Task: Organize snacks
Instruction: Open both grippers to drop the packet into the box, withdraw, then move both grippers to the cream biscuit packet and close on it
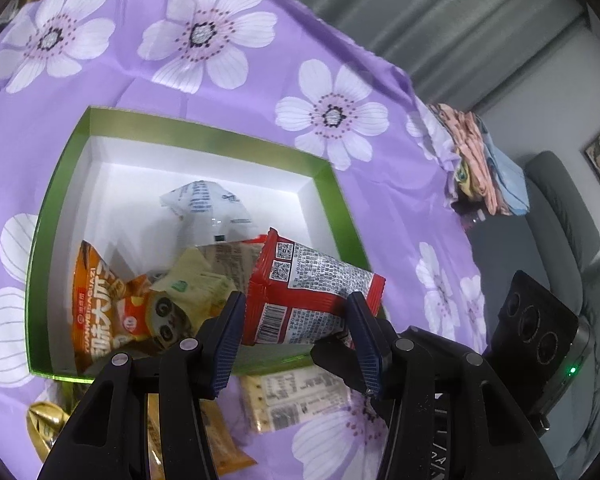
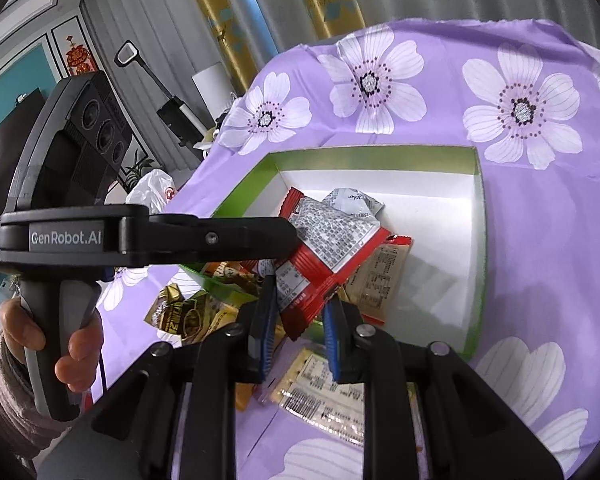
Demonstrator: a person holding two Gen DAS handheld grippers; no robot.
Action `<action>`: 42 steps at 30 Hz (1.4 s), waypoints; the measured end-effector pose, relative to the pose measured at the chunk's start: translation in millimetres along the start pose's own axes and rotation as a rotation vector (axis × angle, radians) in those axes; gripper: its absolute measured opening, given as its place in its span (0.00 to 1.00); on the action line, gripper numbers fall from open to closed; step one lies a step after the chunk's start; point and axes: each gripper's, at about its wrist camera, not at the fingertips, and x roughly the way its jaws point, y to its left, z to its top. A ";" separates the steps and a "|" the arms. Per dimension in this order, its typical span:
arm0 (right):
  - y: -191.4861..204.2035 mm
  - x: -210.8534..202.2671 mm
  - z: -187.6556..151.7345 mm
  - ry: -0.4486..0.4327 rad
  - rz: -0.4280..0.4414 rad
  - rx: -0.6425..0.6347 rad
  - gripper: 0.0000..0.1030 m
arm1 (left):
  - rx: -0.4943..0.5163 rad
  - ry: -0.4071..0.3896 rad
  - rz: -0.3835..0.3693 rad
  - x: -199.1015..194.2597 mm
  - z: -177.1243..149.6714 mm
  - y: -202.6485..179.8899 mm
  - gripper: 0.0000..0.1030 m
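Red packet over the box!
Left gripper clamps the red snack packet between its jaws above the green box; right gripper, jaws closed, pinches its corner.

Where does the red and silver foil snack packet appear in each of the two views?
Left wrist view: the red and silver foil snack packet is at lower centre, over the near rim of the box.
Right wrist view: the packet is at centre, above the tool fingers.
Shared landmark: the green-rimmed white cardboard box.
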 end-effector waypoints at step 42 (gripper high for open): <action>3.1 -48.0 -44.3 -0.030 -0.183 0.026 0.64 | -0.144 -0.068 0.058 -58.5 -41.6 36.8 0.77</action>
